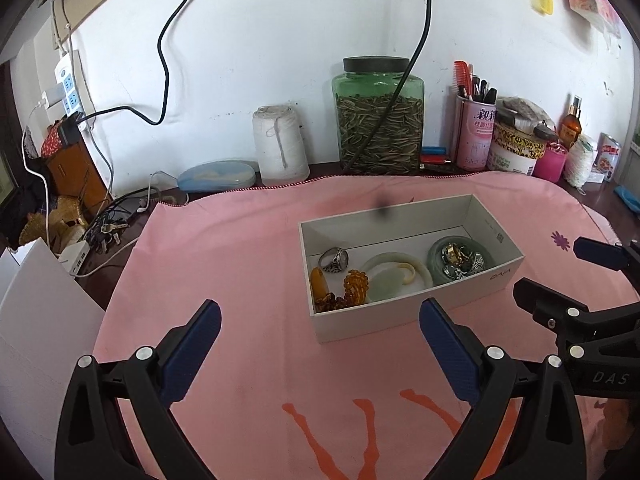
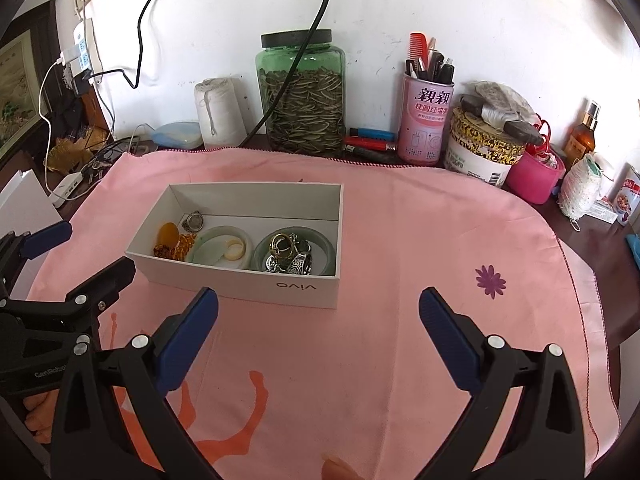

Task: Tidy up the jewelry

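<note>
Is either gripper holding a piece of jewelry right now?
No: the left gripper and the right gripper both stand wide open with nothing between the fingers, and the jewelry lies in the white box.

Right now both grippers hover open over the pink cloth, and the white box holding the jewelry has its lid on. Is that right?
Not quite. The white box has no lid on; it stands open, and the right wrist view looks straight in at the jewelry. The rest holds: the left gripper and right gripper hover open over the pink cloth.
</note>
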A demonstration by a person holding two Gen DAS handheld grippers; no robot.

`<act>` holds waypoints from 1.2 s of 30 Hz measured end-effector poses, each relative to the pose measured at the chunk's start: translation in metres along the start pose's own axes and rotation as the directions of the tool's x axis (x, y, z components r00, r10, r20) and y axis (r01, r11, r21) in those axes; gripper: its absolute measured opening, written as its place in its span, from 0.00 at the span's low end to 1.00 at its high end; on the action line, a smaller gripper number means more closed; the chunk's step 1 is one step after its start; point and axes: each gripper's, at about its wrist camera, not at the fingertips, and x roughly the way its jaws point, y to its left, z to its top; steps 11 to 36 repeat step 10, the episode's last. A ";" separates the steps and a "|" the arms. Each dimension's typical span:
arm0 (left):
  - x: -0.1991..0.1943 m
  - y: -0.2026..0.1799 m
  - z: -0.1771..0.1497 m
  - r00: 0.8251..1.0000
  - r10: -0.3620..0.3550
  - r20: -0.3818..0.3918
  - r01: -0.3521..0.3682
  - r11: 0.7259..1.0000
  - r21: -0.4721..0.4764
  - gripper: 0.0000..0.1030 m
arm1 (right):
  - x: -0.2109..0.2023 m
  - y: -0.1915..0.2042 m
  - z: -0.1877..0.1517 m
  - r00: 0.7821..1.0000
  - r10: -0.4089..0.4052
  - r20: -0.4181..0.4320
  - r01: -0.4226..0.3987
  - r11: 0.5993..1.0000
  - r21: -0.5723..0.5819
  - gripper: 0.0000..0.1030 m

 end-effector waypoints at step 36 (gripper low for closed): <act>-0.011 0.003 0.003 1.000 0.018 0.026 -0.017 1.000 -0.018 0.95 | -0.006 0.002 0.001 0.999 -0.026 0.030 0.026 1.000 -0.016 0.93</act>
